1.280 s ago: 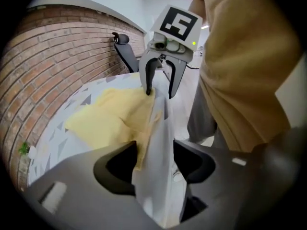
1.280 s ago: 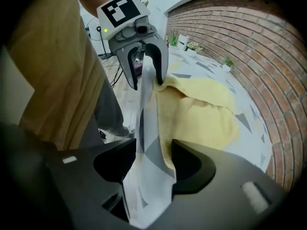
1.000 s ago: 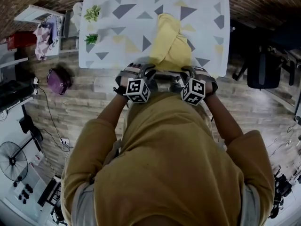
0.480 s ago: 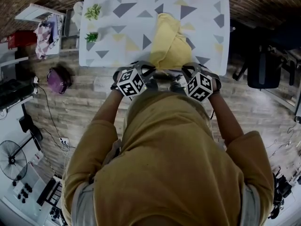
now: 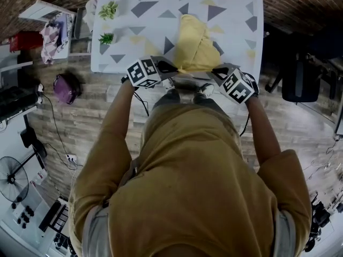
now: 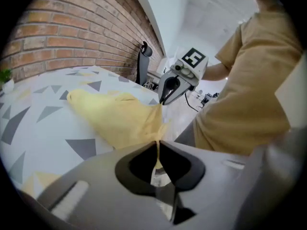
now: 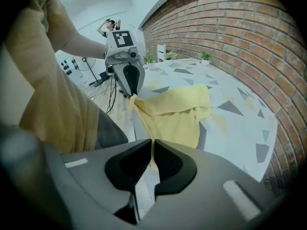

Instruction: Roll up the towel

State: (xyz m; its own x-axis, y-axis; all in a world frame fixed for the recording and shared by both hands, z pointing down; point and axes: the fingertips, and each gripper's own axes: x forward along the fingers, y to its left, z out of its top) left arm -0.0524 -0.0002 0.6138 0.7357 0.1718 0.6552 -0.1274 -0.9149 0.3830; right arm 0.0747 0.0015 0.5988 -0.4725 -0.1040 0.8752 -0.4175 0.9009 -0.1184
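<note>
A yellow towel [image 5: 194, 47] lies bunched on the near half of the white table [image 5: 144, 20] with grey and yellow triangles. My left gripper [image 5: 172, 68] is shut on the towel's near left corner [image 6: 154, 128]. At the near right corner [image 7: 152, 143], my right gripper [image 5: 216, 72] is likewise shut on the cloth. Both corners hang lifted just off the table's near edge, and the edge of cloth between them sags. In the left gripper view the right gripper [image 6: 163, 101] shows pinching its corner. The left gripper [image 7: 132, 96] shows likewise in the right gripper view.
Two small potted plants [image 5: 109, 9] [image 5: 106, 38] stand at the table's left edge. A brick wall [image 7: 230, 28] runs along the far side. On the floor are a purple bag [image 5: 66, 88], cables and a fan [image 5: 13, 178] to the left, and a dark chair [image 5: 300, 79] to the right.
Both grippers have risen, rolled outward and drawn apart along the table's near edge. The towel's near corners came up with them.
</note>
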